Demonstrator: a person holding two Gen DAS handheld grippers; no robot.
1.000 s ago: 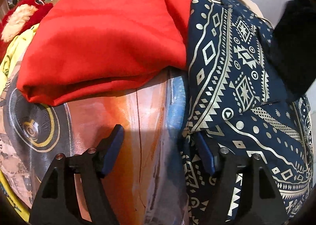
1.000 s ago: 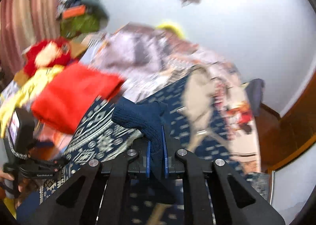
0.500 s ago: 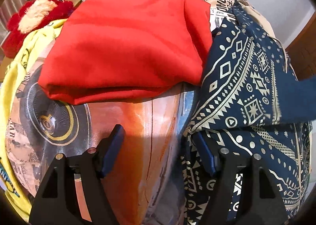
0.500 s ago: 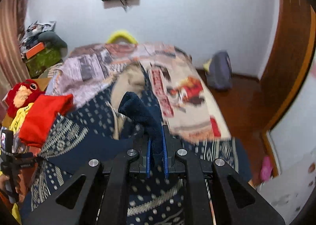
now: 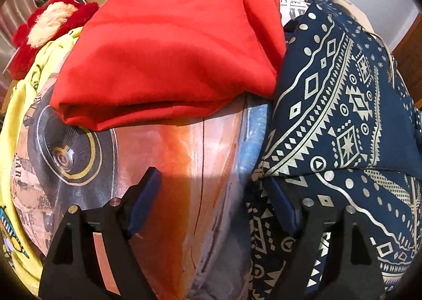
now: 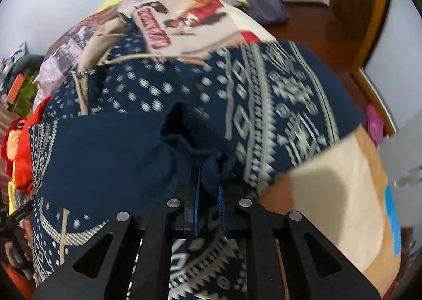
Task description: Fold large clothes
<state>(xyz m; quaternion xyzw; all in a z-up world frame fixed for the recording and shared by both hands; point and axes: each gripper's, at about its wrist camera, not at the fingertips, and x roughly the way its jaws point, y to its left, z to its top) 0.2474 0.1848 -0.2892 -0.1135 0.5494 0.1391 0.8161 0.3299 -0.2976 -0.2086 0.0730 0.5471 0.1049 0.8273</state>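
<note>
Right gripper: clamped on dark navy ribbed knit cuff
Navy patterned hoodie: spreads toward 12 o'clock
Left gripper: jaws apart, just widened, nothing between; hoodie edge at 3 o'clock

The hooded garment is navy blue, printed with cream geometric bands: diamonds, dots, triangles, zigzags and star-like medallions; its hood lining and drawstring are beige. The folded garment beside it is plain bright red. The bed cover under both carries a printed picture in orange, rust, grey and a strip of pale blue, with a dark wheel ringed in yellow, and newspaper-style black-and-white print toward the far edge of the bed. A yellow cloth with dark line drawings lies at the bed's left edge, next to a red plush toy with a cream face patch. The tongs are black with blue pads.
</note>
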